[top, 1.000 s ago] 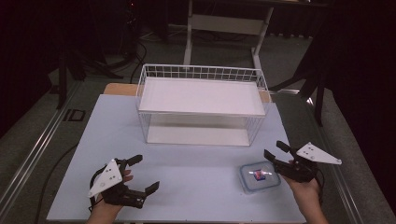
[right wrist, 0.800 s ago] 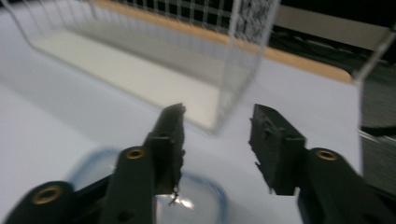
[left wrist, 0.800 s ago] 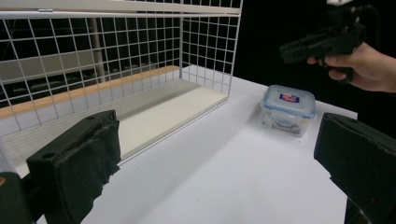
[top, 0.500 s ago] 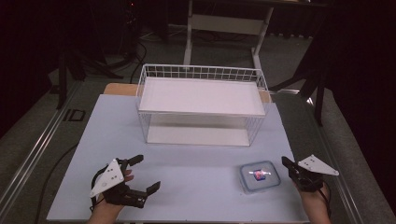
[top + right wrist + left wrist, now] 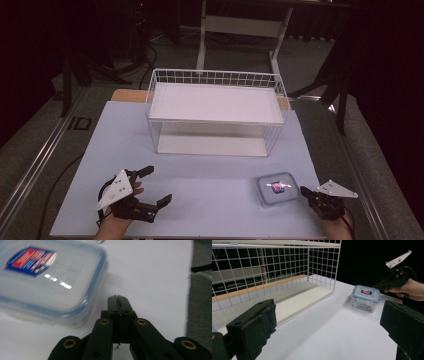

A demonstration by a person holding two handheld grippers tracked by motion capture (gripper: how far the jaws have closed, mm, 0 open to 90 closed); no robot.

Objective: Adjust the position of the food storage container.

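High view: worktop [image 5: 210,195] lit from overhead, surroundings near black. Wire basket [image 5: 216,112] casts soft shadow beneath. Right gripper view: container lid [image 5: 50,277] blurred, with small glare spots.

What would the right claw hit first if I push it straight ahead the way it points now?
Most likely the plastic container: the shut right claw points at its near side, tips close by. In the right gripper view it aims slightly past the corner, so it might only graze it.

Your container [image 5: 277,188] is a small square clear plastic box, its blue-rimmed lid [image 5: 47,280] on and bearing a red-and-blue label. It sits flat on the table; something dark inside, hard to make out.
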